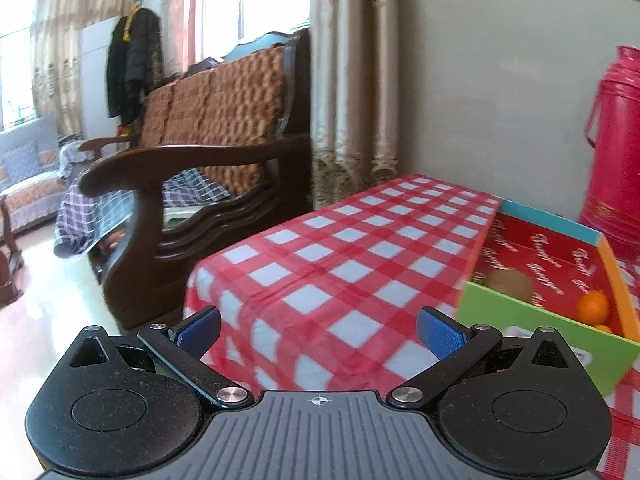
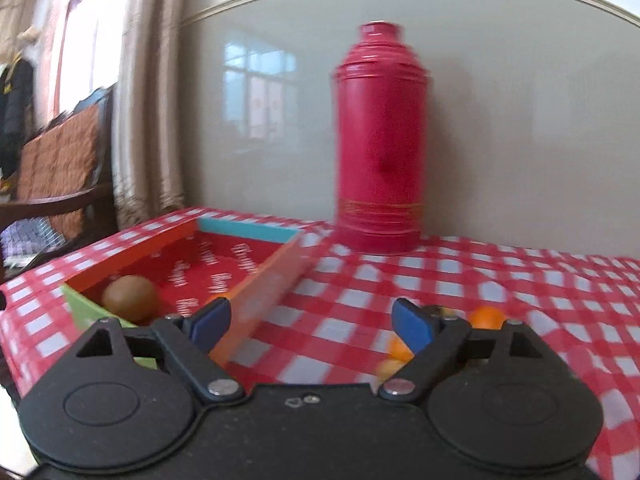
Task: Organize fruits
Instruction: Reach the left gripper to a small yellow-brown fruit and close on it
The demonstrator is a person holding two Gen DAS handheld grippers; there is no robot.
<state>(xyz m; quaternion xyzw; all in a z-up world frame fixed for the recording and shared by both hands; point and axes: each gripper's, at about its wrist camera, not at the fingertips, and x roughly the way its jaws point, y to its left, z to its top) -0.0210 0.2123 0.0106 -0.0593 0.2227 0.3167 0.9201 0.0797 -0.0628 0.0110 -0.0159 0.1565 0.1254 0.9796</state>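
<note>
A colourful cardboard box [image 1: 532, 336] with a red inside stands on the red-checked table; it also shows in the right wrist view [image 2: 272, 280]. In it lie a brown kiwi [image 1: 510, 285], also in the right wrist view [image 2: 130, 296], and small oranges [image 1: 593, 306]. Small oranges [image 2: 486, 317] lie loose on the cloth right of the box, partly hidden behind my right gripper's finger. My left gripper [image 1: 318, 330] is open and empty, left of the box. My right gripper [image 2: 312, 322] is open and empty, above the box's right wall.
A tall red thermos [image 2: 380, 140] stands at the back of the table by the wall, also at the right edge of the left wrist view [image 1: 616, 144]. A wooden sofa [image 1: 192, 176] stands beyond the table's left edge. Curtains [image 1: 352, 80] hang behind.
</note>
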